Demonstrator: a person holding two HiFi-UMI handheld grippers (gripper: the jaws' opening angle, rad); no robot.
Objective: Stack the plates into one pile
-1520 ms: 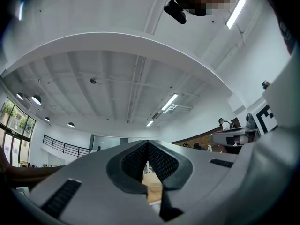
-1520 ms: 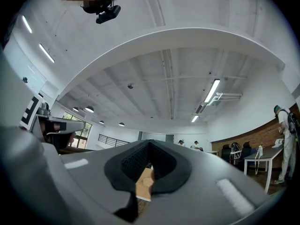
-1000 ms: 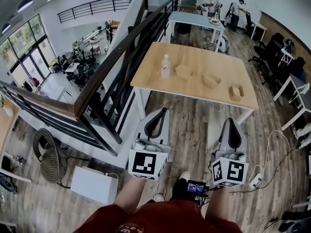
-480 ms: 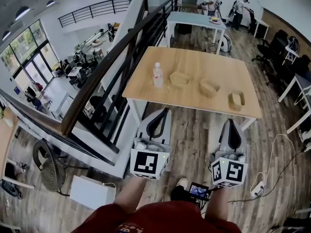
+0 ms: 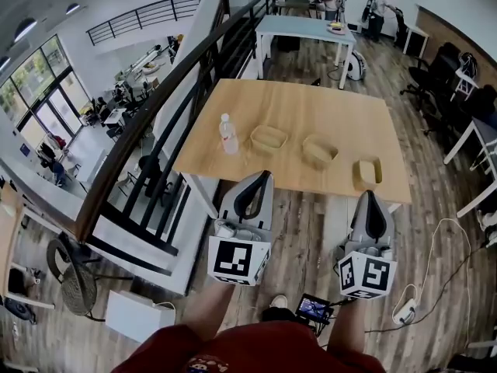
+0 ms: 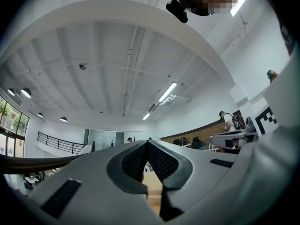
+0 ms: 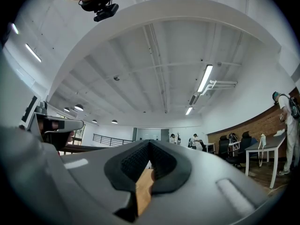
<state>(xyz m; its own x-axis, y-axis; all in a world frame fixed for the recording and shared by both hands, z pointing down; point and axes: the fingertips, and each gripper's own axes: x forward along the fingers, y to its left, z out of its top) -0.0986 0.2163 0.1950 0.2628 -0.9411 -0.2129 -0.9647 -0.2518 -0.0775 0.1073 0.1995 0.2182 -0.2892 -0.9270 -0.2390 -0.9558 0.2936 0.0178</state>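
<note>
Head view: three shallow tan plates are seen in a row on the wooden table, apart, unstacked: left plate, middle plate, right plate. Left gripper and right gripper are at the table's near side, clear of them.
Left gripper view: jaws closed, nothing gripped.
Right gripper view: jaws closed, empty.

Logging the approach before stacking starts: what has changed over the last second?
The person has walked closer to the wooden table. It, the water bottle and the three plates now sit nearer and lower in the head view. Nothing was taken hold of or let go. Unchanged: left gripper and right gripper shut and empty, plates separate in a row.
</note>
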